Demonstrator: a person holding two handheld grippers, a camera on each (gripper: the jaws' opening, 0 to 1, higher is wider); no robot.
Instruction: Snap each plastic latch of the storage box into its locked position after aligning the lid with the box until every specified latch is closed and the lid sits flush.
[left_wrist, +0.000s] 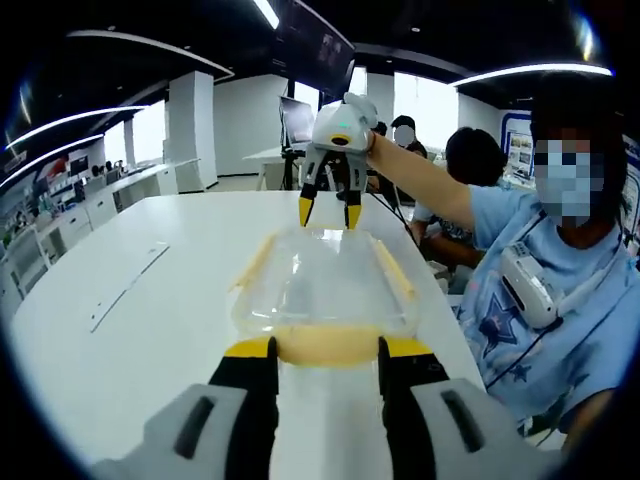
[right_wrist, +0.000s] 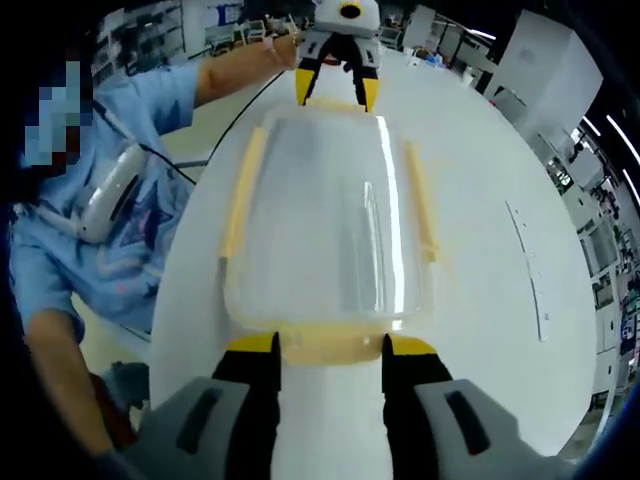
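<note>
Clear box (left_wrist: 325, 285) lies mid-frame on the white bench (left_wrist: 150, 300). Left gripper (left_wrist: 325, 350) and right gripper (right_wrist: 328, 347), both wide apart, each straddle a yellow end latch (right_wrist: 330, 343), tips at the box's ends.

Legible text: none. The hanging screen (left_wrist: 318, 45) and the wall posters (left_wrist: 519, 143) in the left gripper view carry marks too blurred to read.
</note>
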